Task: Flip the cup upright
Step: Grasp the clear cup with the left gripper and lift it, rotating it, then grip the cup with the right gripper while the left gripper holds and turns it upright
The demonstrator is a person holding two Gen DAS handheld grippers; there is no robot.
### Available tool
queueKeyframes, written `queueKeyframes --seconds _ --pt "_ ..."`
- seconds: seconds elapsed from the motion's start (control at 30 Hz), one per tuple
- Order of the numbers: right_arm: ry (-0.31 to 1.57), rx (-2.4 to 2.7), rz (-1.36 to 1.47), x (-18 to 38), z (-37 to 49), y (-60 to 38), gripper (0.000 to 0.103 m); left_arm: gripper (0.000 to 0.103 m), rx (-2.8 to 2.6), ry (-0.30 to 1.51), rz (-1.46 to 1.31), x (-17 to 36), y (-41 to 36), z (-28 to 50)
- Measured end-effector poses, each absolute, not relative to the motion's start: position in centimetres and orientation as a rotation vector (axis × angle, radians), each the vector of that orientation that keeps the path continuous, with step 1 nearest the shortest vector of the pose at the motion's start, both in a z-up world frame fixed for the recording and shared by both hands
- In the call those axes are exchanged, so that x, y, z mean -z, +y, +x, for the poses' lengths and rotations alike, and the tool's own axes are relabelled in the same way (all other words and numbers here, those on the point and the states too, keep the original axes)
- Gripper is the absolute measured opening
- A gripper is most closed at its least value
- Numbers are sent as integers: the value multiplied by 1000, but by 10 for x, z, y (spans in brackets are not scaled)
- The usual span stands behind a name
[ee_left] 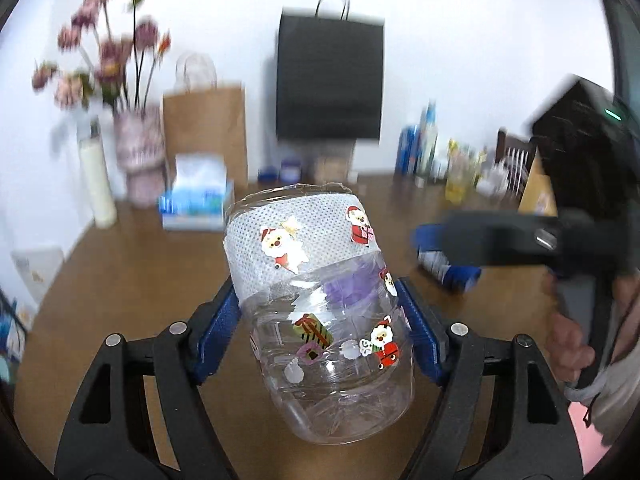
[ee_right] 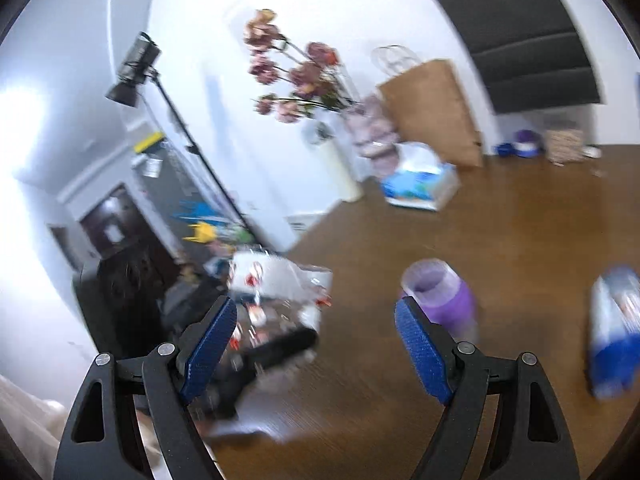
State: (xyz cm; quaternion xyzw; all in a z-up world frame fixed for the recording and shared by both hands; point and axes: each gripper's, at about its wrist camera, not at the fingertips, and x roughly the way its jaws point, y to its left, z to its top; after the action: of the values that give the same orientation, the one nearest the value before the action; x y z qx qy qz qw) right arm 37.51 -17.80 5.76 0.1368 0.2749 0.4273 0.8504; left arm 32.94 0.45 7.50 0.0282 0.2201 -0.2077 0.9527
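Note:
My left gripper (ee_left: pixel 316 316) is shut on a clear plastic cup (ee_left: pixel 316 304) with Santa stickers and a white mesh band. I hold the cup above the brown table, tilted, its open rim pointing up and away, its closed base toward the camera. The same cup shows blurred at the left of the right wrist view (ee_right: pixel 280 292). My right gripper (ee_right: pixel 316 336) is open and empty above the table. It shows at the right in the left wrist view (ee_left: pixel 480 240). A purple cup (ee_right: pixel 444 296) stands upright on the table just beyond the right finger.
On the brown table (ee_left: pixel 120 280) stand a tissue box (ee_left: pixel 196 196), a flower vase (ee_left: pixel 140 152), a white bottle (ee_left: pixel 98 180), a brown paper bag (ee_left: pixel 204 132) and a black bag (ee_left: pixel 330 80). Bottles (ee_left: pixel 424 148) crowd the back right. A blue and white packet (ee_right: pixel 616 328) lies at the right.

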Motion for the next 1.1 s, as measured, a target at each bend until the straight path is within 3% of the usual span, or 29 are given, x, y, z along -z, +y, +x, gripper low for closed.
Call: queueKeyframes --seconds 0.2,0.23,0.33,0.5,0.53,0.63,0.87,1.1 --pt "716 -1158 406 -80 442 -129 86 72 408 266 102 -94 9 342" --pt "738 -1181 436 -81 454 -123 73 75 396 260 102 -94 11 349" --pt "711 -1187 364 -89 467 -105 67 77 403 284 27 -92 27 376" --pt "510 -997 -62 -113 457 -66 67 74 382 308 -9 -88 41 409" --pt "450 -946 -161 -112 451 -55 68 64 399 312 -29 -88 45 417" --pt "347 -894 -256 -103 451 -42 70 58 384 328 -57 -82 48 430" --pt "407 -938 -161 -67 487 -55 70 57 356 404 -44 -53 41 446" --pt "403 -837 -221 -57 453 -64 71 58 382 423 -5 -42 23 423"
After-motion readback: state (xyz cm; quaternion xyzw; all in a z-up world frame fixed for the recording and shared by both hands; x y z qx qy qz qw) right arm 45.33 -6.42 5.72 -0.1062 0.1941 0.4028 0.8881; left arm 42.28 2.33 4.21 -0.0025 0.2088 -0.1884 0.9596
